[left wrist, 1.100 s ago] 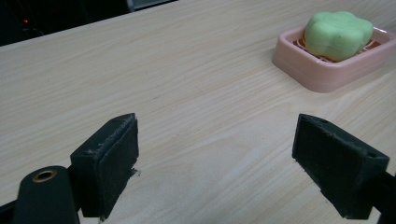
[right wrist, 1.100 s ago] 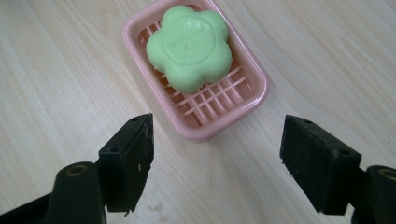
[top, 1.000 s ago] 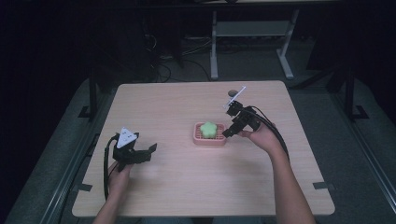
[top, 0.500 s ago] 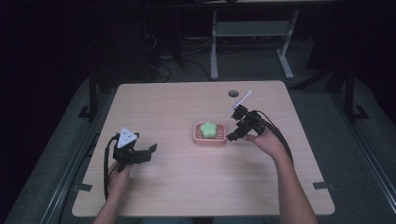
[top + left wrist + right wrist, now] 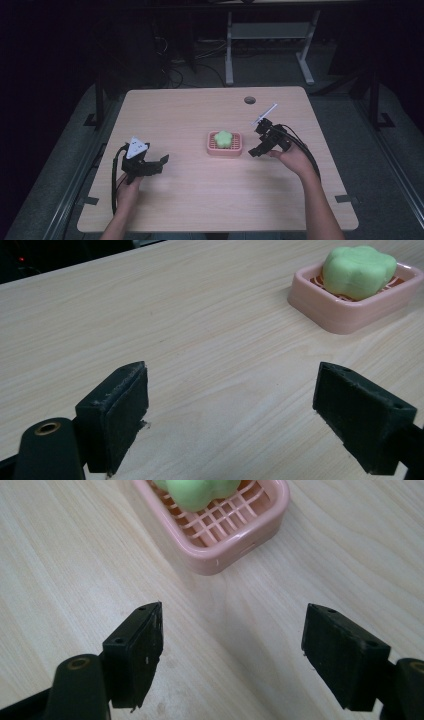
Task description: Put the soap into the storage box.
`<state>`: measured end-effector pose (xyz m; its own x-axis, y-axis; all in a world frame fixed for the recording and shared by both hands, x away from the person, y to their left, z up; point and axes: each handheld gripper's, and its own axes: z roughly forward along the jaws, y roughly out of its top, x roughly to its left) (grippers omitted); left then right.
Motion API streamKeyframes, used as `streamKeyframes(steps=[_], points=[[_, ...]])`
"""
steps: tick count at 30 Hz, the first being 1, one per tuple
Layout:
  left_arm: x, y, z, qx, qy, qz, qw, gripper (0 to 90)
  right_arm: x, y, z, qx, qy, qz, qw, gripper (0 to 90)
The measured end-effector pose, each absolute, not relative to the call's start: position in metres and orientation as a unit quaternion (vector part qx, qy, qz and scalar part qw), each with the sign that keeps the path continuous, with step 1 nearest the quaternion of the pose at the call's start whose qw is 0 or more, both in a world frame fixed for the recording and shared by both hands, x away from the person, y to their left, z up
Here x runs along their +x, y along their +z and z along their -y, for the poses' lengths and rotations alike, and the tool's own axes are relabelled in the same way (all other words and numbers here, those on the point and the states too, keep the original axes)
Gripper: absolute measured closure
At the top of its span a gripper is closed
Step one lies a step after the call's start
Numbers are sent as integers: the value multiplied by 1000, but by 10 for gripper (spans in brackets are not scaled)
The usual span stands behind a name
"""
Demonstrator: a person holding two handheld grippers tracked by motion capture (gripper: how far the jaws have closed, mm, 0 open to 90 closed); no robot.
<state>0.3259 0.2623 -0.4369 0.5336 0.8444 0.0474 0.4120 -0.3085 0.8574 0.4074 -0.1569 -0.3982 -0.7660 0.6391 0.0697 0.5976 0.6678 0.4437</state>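
1. Left gripper (image 5: pixel 159 161) sits near the table's (image 5: pixel 200 210) left edge, jaws spread wide, holding nothing.
2. Pink dish (image 5: pixel 226 147) stands at mid-table; a green flower-shaped soap (image 5: pixel 223 139) lies in it.
3. Right gripper (image 5: pixel 259 141) hangs just right of the dish, jaws wide apart, empty, apart from the dish.

one table (image 5: pixel 190 200), one pink tray (image 5: pixel 226 149), one green soap (image 5: pixel 223 138), two grippers: left gripper (image 5: pixel 161 161), right gripper (image 5: pixel 256 141).
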Motion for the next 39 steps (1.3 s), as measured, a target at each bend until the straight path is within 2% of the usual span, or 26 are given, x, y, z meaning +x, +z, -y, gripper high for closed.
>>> streamKeyframes(steps=[39], points=[[325, -438, -259, 777, 252, -399, 416, 143, 363, -422, 202, 357, 247, -900, 43, 247]])
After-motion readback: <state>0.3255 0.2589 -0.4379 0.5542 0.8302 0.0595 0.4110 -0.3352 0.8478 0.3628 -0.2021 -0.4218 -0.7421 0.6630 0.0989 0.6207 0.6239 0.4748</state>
